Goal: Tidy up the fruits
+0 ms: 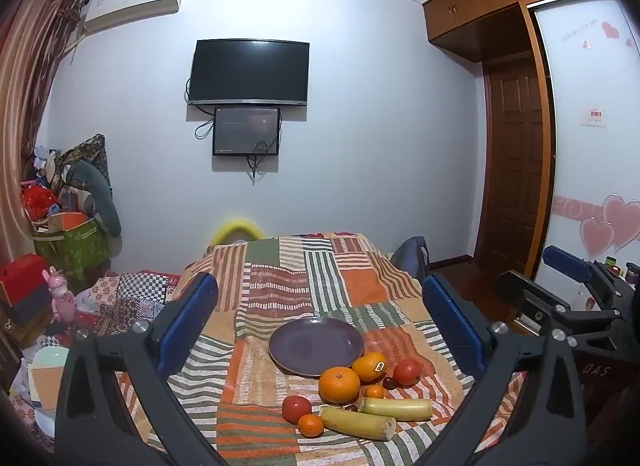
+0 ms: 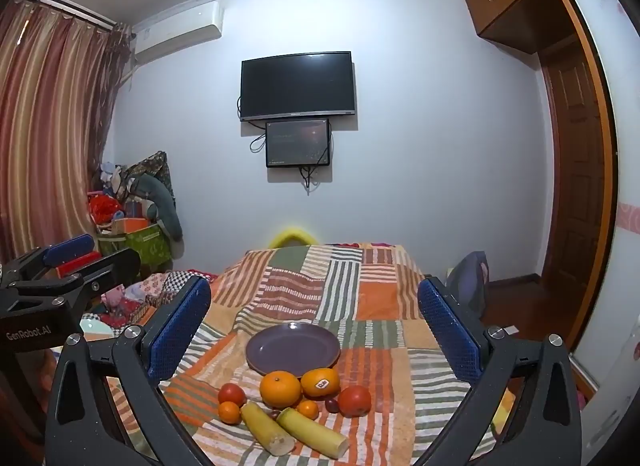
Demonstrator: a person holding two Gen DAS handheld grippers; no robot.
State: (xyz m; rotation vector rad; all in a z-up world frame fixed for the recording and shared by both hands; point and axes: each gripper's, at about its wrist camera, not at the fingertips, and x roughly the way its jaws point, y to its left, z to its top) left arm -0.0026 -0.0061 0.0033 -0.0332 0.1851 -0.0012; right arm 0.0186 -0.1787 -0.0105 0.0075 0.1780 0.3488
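A purple plate (image 1: 316,344) (image 2: 293,348) lies bare on the patchwork cloth. In front of it sits a cluster of fruit: a large orange (image 1: 339,384) (image 2: 280,388), a stickered orange (image 1: 369,366) (image 2: 320,382), two red tomatoes (image 1: 407,371) (image 1: 296,408) (image 2: 354,400) (image 2: 231,394), small tangerines (image 1: 310,425) (image 2: 229,412), and two yellow-green cane pieces (image 1: 357,422) (image 1: 397,408) (image 2: 266,428) (image 2: 312,432). My left gripper (image 1: 318,314) is open above the plate. My right gripper (image 2: 314,318) is open too, held back from the fruit. Both are empty.
The cloth-covered table (image 1: 280,266) ends toward the far wall. Piled boxes and toys (image 1: 68,225) stand at the left, a wooden door (image 1: 516,169) at the right. The right gripper (image 1: 576,290) shows beside the left one; the left gripper also shows in the right wrist view (image 2: 60,274).
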